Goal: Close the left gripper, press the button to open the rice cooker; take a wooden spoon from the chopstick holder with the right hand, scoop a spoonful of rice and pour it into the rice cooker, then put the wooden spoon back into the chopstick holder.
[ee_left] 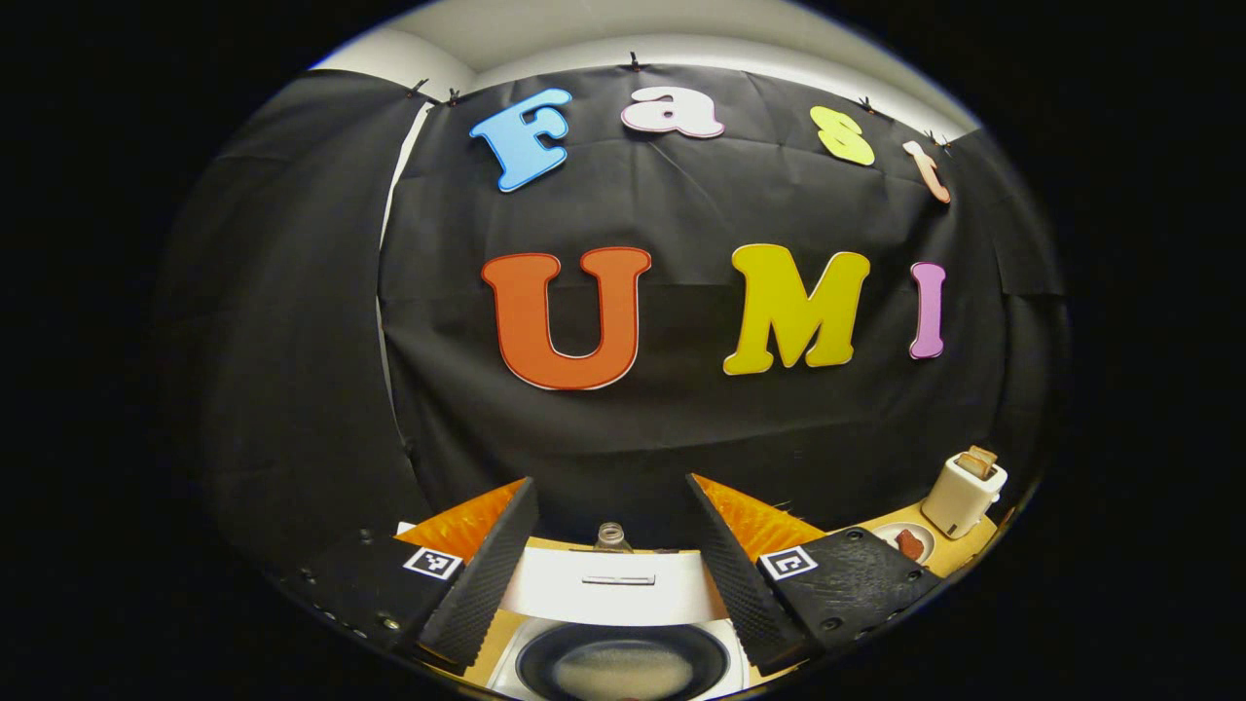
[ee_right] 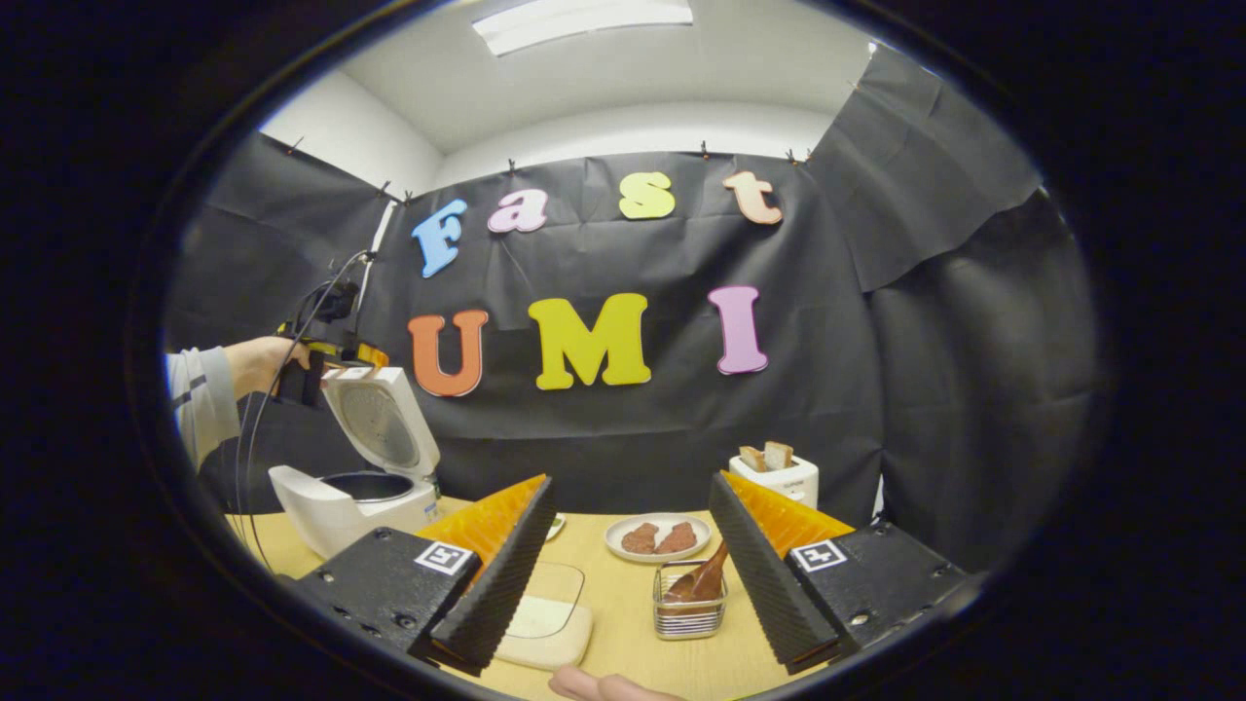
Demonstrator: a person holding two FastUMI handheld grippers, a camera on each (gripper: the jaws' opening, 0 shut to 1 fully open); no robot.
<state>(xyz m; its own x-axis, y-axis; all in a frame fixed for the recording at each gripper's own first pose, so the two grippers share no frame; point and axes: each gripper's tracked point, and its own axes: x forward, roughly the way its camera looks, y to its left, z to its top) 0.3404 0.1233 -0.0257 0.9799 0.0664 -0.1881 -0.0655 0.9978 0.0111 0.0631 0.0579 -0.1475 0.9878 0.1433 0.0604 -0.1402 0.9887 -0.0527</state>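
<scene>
Jaws of both grippers spread, rice cooker [ee_right: 355,492] lid raised.

No legible text, brand or number found on any item. Square coded markers [ee_right: 445,558] noted on gripper fingers, not readable as text. Toaster [ee_right: 784,479] front unmarked.

Staged kitchen booth: black cloth wall [ee_right: 925,370], wood table [ee_right: 623,594] w/ rice cooker [ee_right: 355,487], toaster [ee_right: 779,477], plate [ee_right: 658,536] seen.
</scene>
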